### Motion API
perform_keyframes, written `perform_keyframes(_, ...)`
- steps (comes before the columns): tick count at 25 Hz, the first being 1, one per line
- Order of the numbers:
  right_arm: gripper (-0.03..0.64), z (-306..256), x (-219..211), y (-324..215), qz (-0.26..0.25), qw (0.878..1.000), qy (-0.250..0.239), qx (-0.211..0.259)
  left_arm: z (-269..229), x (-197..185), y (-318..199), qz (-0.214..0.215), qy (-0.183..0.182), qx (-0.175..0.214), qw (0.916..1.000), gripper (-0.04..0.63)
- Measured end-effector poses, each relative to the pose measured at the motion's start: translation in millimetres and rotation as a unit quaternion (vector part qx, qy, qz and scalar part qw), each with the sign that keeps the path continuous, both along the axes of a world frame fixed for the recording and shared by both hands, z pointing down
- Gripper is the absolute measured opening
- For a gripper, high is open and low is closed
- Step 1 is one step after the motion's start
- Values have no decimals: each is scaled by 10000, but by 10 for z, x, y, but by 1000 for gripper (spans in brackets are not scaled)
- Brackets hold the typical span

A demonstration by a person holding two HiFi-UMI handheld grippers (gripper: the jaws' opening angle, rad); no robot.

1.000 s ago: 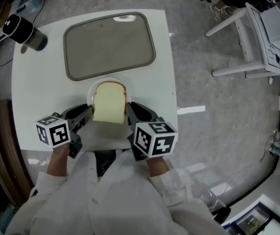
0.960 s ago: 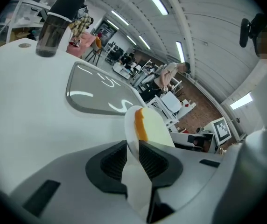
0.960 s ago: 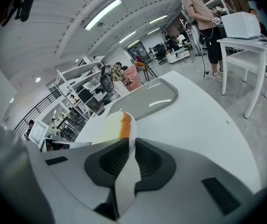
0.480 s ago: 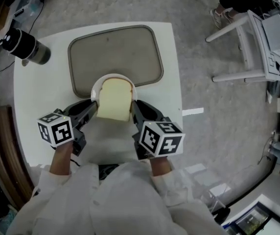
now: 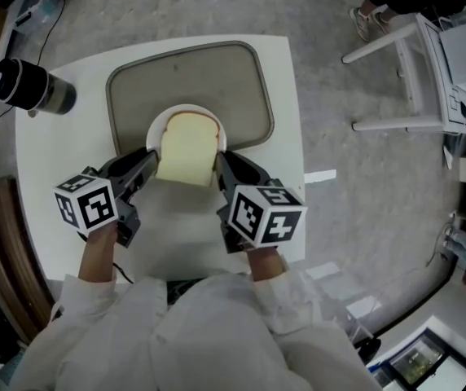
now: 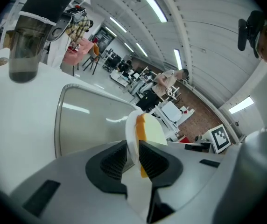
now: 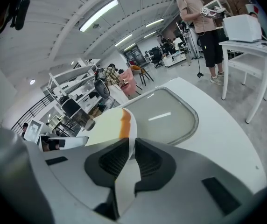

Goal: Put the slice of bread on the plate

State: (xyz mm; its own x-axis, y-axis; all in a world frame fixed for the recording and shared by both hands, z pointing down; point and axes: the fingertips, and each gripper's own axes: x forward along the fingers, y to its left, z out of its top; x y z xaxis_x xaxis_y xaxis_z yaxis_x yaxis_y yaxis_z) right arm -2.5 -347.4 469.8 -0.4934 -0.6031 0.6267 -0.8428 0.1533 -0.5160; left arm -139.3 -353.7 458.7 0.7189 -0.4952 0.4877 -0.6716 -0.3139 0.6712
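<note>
A slice of bread with a brown crust lies on a small white plate. The plate is held between both grippers over the near edge of a grey tray. My left gripper is shut on the plate's left rim, and my right gripper is shut on its right rim. In the left gripper view the plate's edge runs between the ribbed pads, with the bread beyond. In the right gripper view the plate's rim is clamped the same way, beside the bread.
The tray lies on a white table. A dark cylindrical cup stands at the table's far left corner, also in the left gripper view. A white chair stands on the floor to the right. A person stands beyond the table.
Both grippers have carried the plate with the bread away from me, from the bare table onto the near edge of the tray. Both grips are unchanged.
</note>
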Motion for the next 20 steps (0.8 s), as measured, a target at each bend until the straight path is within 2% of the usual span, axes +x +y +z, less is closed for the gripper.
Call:
perform_keyframes(9, 52, 133, -17, -356, 18, 10000, -44, -60, 43, -6, -437, -30, -71, 140, 9999, 84)
perform_keyframes(20, 52, 360, -47, -705, 73, 9998, 35, -185, 322, -47, -784, -125, -232, 2, 9997, 84)
